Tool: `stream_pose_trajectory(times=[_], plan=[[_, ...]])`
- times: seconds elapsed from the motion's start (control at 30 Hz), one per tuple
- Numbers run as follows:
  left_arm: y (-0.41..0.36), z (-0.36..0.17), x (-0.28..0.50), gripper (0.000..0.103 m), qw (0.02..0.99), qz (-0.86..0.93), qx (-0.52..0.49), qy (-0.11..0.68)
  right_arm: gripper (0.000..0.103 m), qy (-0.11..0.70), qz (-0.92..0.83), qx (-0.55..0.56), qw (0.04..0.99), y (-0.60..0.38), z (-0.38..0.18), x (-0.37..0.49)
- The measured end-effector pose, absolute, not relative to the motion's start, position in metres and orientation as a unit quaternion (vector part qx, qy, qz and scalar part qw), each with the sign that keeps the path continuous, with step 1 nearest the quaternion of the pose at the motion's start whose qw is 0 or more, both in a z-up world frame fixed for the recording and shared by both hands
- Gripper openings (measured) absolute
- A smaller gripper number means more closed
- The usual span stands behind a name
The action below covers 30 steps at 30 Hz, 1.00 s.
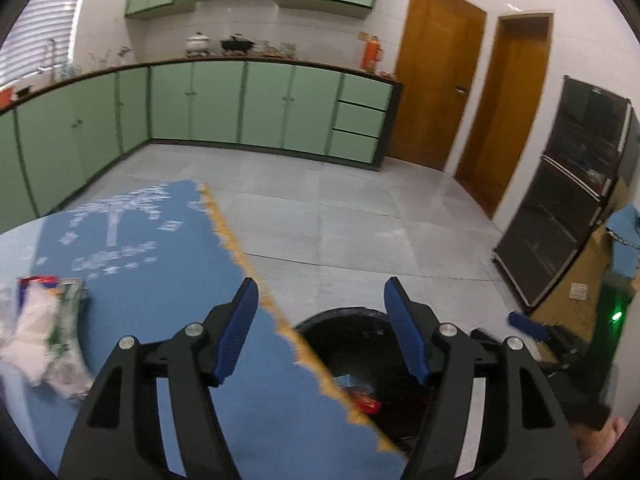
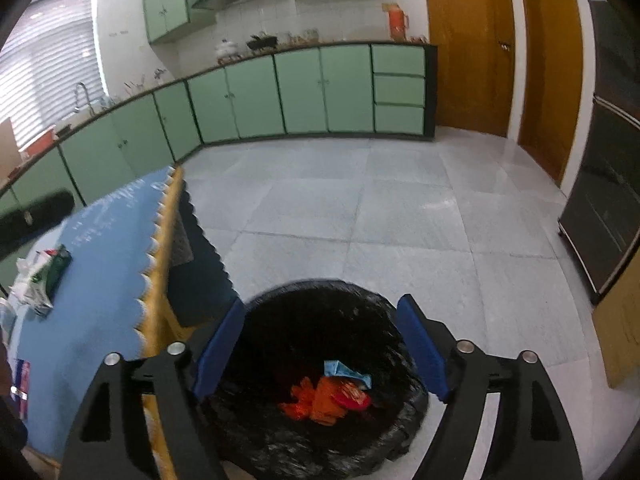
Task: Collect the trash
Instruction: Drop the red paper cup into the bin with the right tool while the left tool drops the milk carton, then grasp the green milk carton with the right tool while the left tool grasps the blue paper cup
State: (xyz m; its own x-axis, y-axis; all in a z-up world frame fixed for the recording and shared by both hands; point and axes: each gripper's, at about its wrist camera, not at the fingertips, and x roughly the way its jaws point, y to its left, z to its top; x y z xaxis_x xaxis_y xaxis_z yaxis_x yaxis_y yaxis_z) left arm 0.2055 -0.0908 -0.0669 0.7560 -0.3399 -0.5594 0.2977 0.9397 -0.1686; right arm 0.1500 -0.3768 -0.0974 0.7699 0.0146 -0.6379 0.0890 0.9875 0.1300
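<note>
A black-lined trash bin (image 2: 320, 312) stands on the floor beside the table; it also shows in the left wrist view (image 1: 352, 320). Inside lie an orange wrapper (image 2: 320, 400), a red wrapper (image 2: 354, 396) and a blue scrap (image 2: 344, 372). My right gripper (image 2: 322, 344) is open and empty right above the bin. My left gripper (image 1: 320, 320) is open and empty over the table edge. Crumpled white and green trash (image 1: 44, 328) lies on the blue tablecloth (image 1: 160, 280) to the left; it also shows in the right wrist view (image 2: 40, 276).
Green kitchen cabinets (image 1: 240, 108) line the far wall. Wooden doors (image 1: 436, 80) and a black glass cabinet (image 1: 568, 200) stand at the right. A grey tiled floor (image 2: 360, 208) lies between. A small packet (image 2: 22, 376) lies at the table's near left.
</note>
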Motion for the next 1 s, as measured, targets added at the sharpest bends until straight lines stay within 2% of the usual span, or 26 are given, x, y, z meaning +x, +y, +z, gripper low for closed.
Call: stream_pose_trajectory(times=[0.2, 0.43, 0.7, 1.0], plan=[[-0.015, -0.060, 0.174, 0.066, 0.953, -0.081, -0.024, 0.291, 0.086, 0.293, 0.032, 0.056, 0.954, -0.324, -0.065, 0.148], [0.077, -0.052, 0.141, 0.068, 0.959, 0.039, -0.019, 0.282, 0.086, 0.276, 0.121, 0.042, 0.952, -0.234, -0.051, 0.162], [0.162, -0.065, 0.108, 0.068, 0.945, 0.135, -0.027, 0.297, 0.086, 0.288, 0.204, 0.020, 0.935, -0.132, -0.062, 0.174], [0.212, -0.084, 0.097, 0.069, 0.936, 0.159, -0.055, 0.309, 0.086, 0.329, 0.236, -0.010, 0.914, -0.058, -0.092, 0.190]])
